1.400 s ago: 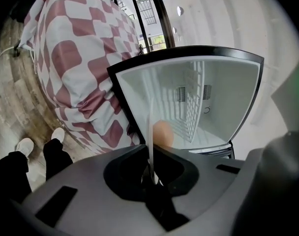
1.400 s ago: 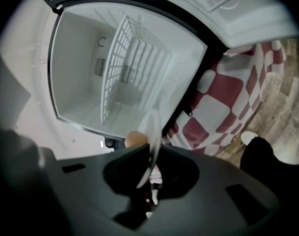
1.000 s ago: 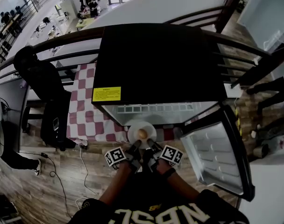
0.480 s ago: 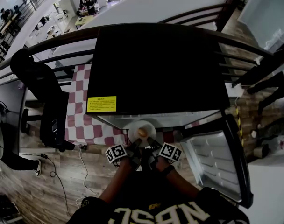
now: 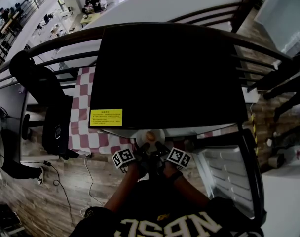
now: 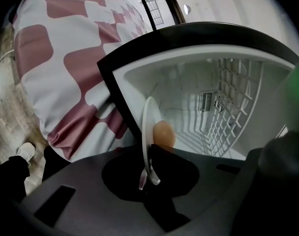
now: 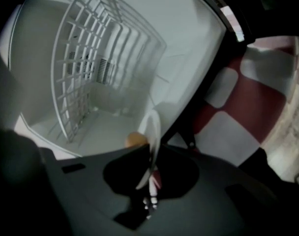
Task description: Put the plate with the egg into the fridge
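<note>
A white plate (image 5: 149, 134) carrying a brown egg (image 5: 150, 135) is held at the mouth of the open black fridge (image 5: 169, 73), half hidden under its top edge in the head view. My left gripper (image 5: 141, 149) is shut on the plate's near-left rim and my right gripper (image 5: 161, 149) is shut on its near-right rim. The left gripper view shows the plate (image 6: 147, 132) edge-on between that gripper's (image 6: 148, 173) jaws, with the egg (image 6: 164, 134) beside it. Seen from the right gripper view, the plate (image 7: 152, 127) and egg (image 7: 134, 140) face the white interior from that gripper (image 7: 150, 176).
The fridge door (image 5: 224, 174) hangs open at the right. A white wire shelf (image 6: 233, 102) lines the inside. A red-and-white checkered cloth (image 5: 83, 127) drapes beside the fridge. A person in black (image 5: 36, 78) stands at the left by a railing (image 5: 66, 58).
Both grippers have carried the plate forward and lower, toward the fridge opening. The plate now sits partly under the fridge's top edge in the head view.
</note>
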